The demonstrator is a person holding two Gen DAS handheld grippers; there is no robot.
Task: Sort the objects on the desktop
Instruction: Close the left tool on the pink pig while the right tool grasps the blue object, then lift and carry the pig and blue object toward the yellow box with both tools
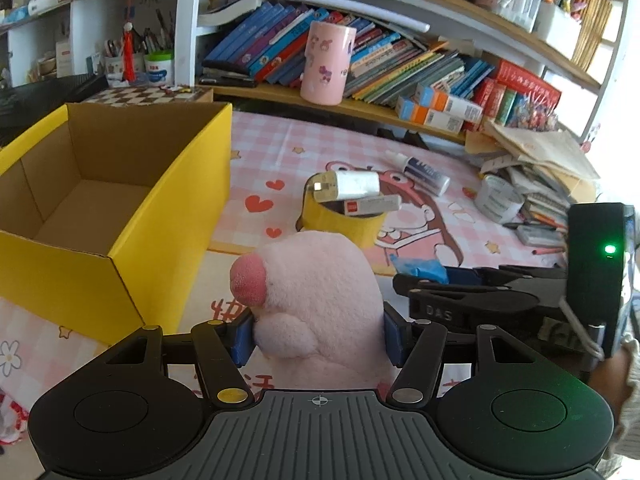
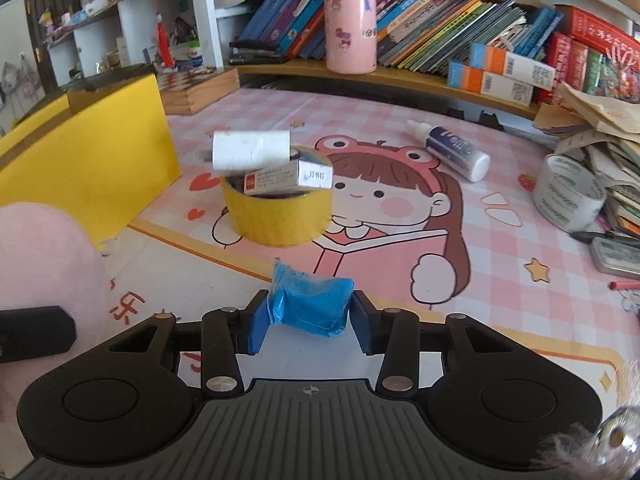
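Left claw [image 1: 320,338]: closed on a pink plush toy [image 1: 316,292], its blue pads pressed into the toy's two sides. The toy sits just right of the open yellow cardboard box [image 1: 160,216], which stands at the left of the pink checked surface [image 2: 520,240]. Right claw [image 2: 308,320]: closed on a small blue wrapped packet [image 2: 316,304], held between both blue pads low over the surface; in the left wrist view the packet [image 1: 420,270] shows at the tips of the right claw [image 1: 404,286], just right of the toy. Centre of the surface: a yellow tape roll [image 2: 276,212] standing on its flat side, a small grey box [image 2: 288,178] lying across its top opening, and a white cylinder [image 2: 250,150] resting on that box. Further right: a white glue bottle [image 2: 456,152] on its side and a roll of printed white tape [image 2: 568,192] beside a pile of papers. Behind: a pink canister [image 2: 350,26] upright on the lower bookshelf.
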